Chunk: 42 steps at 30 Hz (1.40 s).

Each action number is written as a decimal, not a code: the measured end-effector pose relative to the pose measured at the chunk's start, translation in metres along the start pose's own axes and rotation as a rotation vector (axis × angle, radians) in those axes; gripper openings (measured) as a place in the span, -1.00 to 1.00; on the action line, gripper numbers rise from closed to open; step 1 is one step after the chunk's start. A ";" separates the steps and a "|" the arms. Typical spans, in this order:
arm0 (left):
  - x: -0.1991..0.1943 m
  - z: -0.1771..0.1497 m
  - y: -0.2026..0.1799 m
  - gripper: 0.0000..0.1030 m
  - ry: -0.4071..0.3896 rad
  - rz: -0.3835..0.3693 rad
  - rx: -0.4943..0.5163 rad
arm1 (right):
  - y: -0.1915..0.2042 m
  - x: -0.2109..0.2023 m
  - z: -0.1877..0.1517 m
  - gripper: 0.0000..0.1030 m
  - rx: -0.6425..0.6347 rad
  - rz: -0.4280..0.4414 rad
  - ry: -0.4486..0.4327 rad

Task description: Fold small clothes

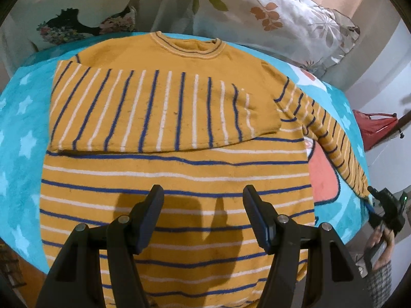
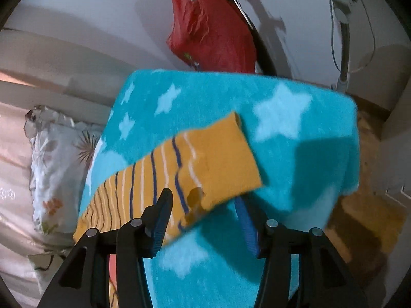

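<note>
L gripper (image 1: 203, 200) above striped sweater (image 1: 179, 174)

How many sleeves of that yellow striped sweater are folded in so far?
1. One sleeve lies folded across the sweater's chest. The other sleeve is stretched out over the blue star blanket, its cuff at the right claw.

The sweater (image 1: 177, 179) is mustard yellow with blue and white stripes. Beneath it the blanket (image 1: 23, 118) is turquoise with pale stars. At two o'clock, a red bag (image 1: 372, 125).
</note>
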<state>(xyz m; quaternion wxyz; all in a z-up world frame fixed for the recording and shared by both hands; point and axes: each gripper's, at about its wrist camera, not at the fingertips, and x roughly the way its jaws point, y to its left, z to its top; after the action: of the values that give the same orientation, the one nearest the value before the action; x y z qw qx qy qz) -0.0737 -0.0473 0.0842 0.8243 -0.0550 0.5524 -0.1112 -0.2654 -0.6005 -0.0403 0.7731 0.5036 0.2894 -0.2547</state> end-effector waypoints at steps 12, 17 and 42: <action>-0.028 0.005 0.100 0.23 -0.086 0.045 -0.207 | 0.190 0.005 -0.019 -0.87 -0.283 0.324 0.136; -0.033 -0.002 0.143 0.23 -0.100 0.057 -0.280 | 0.322 0.036 -0.106 -0.87 -0.510 0.471 0.310; -0.031 -0.052 0.268 0.23 -0.073 0.144 -0.509 | 0.490 0.159 -0.456 -0.13 -1.022 0.458 0.802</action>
<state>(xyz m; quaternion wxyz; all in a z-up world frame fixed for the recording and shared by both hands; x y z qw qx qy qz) -0.0999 0.2219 0.0345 0.8091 -0.2251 0.5349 0.0924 0.0948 -0.0162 0.0087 0.7810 0.1797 0.5234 0.2895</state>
